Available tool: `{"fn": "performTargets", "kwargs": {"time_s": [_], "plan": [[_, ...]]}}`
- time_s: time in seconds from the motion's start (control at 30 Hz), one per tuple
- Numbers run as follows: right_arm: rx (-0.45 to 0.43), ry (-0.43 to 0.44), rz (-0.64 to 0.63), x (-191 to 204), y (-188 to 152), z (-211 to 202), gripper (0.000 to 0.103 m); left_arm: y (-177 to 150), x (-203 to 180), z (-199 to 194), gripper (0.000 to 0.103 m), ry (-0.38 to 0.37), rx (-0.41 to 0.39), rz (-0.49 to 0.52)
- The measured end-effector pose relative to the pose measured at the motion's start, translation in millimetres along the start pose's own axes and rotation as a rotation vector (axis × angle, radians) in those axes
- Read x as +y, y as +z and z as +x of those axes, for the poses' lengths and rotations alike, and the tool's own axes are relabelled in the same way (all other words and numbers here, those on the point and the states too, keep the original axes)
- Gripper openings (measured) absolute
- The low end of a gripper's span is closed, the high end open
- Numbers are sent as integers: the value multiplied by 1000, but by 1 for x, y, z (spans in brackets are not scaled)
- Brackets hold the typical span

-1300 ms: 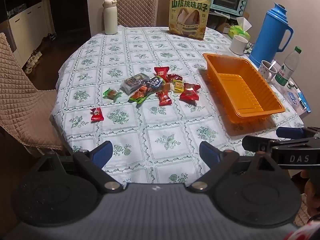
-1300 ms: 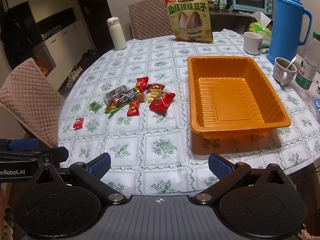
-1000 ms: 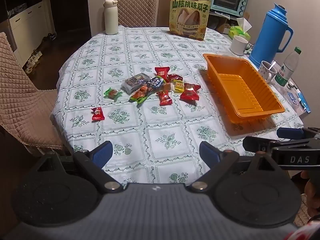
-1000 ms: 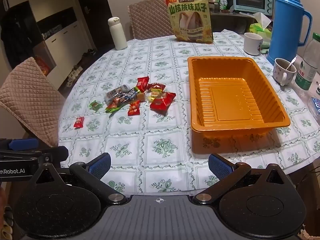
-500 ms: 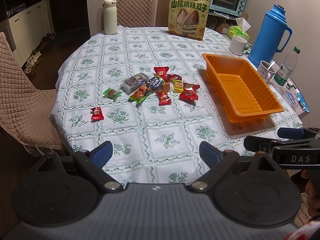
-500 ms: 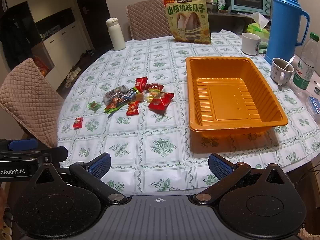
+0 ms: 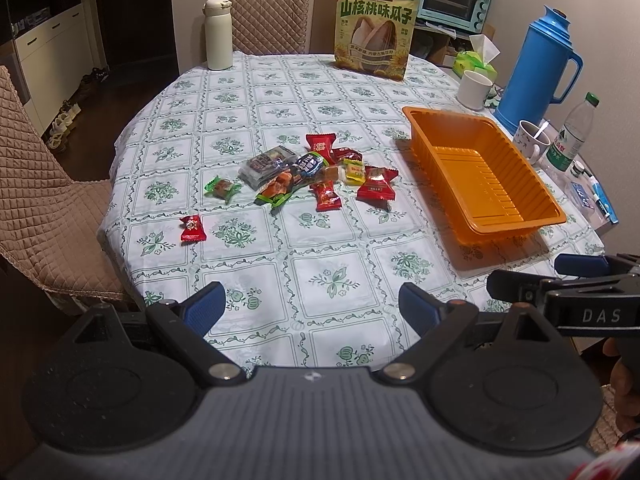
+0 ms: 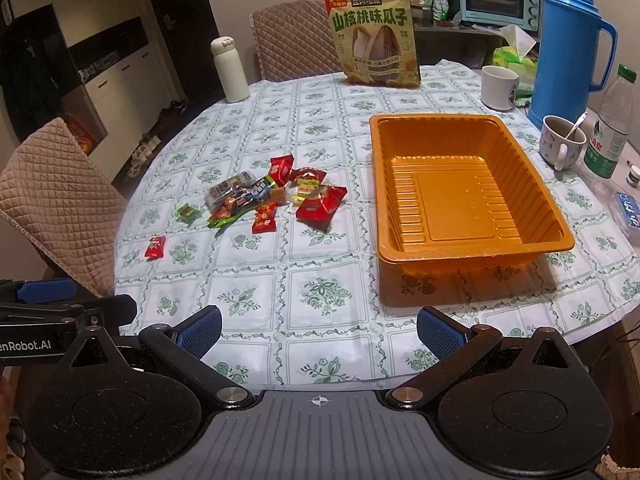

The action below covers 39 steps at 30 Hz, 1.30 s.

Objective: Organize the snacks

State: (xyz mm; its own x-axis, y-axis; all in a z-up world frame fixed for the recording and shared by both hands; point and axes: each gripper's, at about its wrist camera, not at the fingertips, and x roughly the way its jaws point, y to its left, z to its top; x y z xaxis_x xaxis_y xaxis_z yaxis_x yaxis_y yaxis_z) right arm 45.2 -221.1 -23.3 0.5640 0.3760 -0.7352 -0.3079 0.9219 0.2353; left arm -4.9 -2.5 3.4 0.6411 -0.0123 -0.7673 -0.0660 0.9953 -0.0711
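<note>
Currently we hold both grippers, left gripper (image 7: 310, 304) and right gripper (image 8: 318, 326), wide and empty at frame bottom, about to reach mid-frame snacks (image 8: 276, 196) for the orange tray (image 8: 472, 254).

Snack bag (image 7: 374, 32) printed 山核桃味瓜子, "DAS" on right gripper (image 7: 600, 314), "enRobot.AI" on left gripper (image 8: 28, 346)

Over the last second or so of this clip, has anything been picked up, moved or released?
Nothing was taken or let go. Both views drift only slightly. The left gripper and right gripper stay open and empty at the near table edge, the snack pile lies untouched on the tablecloth, and the orange tray is still empty.
</note>
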Motion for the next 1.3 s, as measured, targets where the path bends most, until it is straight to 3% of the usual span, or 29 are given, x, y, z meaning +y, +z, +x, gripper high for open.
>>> {"fn": "performTargets", "kwargs": {"time_s": [1.3], "plan": [[-7, 10, -1, 0, 2, 1, 103, 4, 3, 4, 93, 0, 0, -1]]}}
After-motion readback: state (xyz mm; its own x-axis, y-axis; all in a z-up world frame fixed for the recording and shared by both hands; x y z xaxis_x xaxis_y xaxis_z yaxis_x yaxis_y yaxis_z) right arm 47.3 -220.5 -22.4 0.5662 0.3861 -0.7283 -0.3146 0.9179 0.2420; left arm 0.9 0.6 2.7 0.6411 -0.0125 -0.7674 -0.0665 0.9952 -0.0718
